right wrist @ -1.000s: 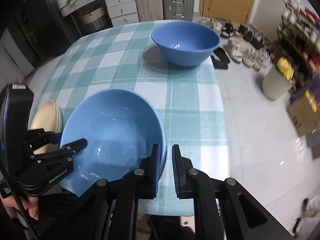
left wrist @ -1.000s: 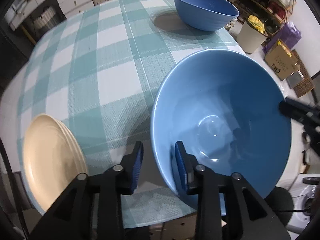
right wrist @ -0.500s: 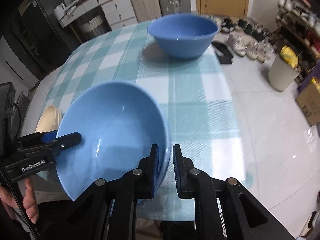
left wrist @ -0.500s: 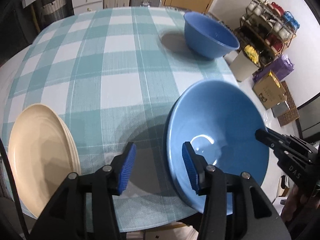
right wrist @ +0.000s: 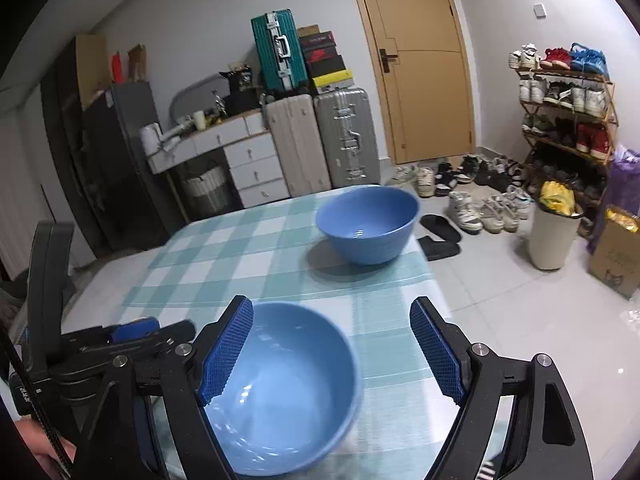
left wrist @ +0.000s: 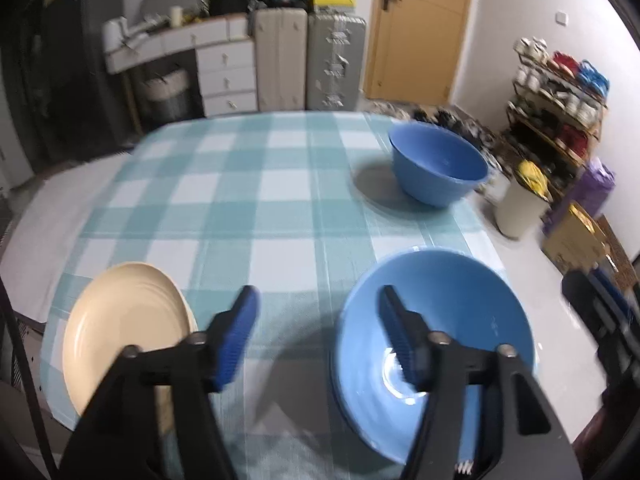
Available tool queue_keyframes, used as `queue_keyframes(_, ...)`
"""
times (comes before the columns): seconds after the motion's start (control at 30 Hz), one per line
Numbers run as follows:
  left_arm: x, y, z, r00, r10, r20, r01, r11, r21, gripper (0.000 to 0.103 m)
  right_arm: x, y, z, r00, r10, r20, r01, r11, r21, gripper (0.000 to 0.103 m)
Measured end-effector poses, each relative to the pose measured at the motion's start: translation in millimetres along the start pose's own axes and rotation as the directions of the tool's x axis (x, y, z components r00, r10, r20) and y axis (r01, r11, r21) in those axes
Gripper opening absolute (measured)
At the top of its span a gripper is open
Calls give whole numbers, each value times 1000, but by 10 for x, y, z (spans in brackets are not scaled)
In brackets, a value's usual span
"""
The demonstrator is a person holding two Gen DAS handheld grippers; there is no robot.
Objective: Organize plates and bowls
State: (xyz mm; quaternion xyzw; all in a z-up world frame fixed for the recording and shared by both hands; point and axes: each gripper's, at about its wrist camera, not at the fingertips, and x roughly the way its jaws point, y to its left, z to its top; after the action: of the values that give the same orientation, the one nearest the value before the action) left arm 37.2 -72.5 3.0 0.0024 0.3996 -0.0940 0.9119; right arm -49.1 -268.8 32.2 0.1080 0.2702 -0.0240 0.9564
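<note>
On the checked bench, a near blue bowl sits beside cream plates; another bowl stands farther off. Both the left tool and right tool gape wide, holding nothing.

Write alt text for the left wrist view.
The open left tool hovers over a teal checked tablecloth, between a round cream ceramic plate and a near blue ceramic bowl. A second blue bowl sits at the far right edge.

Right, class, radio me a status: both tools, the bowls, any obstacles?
Left tool open, right tool open, both empty. Near blue bowl on table; far blue bowl apart. Cream plates left. Nothing between bowls.
</note>
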Motion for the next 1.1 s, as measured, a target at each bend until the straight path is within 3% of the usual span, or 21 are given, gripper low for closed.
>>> queue_keyframes(0.07,-54,14,-9,998,-5,69,6,1000,-11,97,22,-9,-82,1000,-2,27,1,1000,21,82)
queue_keyframes(0.17,-158,32,-51,980,1,199,0,1000,-1,99,24,-36,-164,997,24,73,-28,999,47,82)
queue_keyframes(0.27,-156,26,-76,970,11,241,-19,999,32,103,83,2,-201,998,31,50,-32,999,13,83)
queue_keyframes(0.33,-105,21,-81,973,31,228,-39,999,29,103,118,-38,-228,999,10,52,-10,1000,17,85)
queue_keyframes(0.43,-41,-12,-96,976,1,219,-15,998,61,103,150,-151,-223,999,27,45,-30,997,76,89)
queue_keyframes(0.5,6,-62,-97,978,24,206,-43,995,88,103,139,-225,-225,998,41,57,-47,992,116,99)
queue_keyframes(0.57,60,-77,-97,984,26,175,-44,994,101,103,144,-249,-229,998,34,60,-41,991,124,100)
queue_keyframes(0.7,138,31,-101,992,8,127,-12,999,37,103,215,-231,-277,1000,13,13,-14,994,110,100)
queue_keyframes(0.83,111,136,-133,992,-5,128,6,1000,-8,103,215,-270,-318,1000,-2,0,2,990,141,100)
queue_keyframes(1.1,162,203,-176,994,3,109,-6,1000,26,103,212,-373,-323,999,-41,2,39,976,216,100)
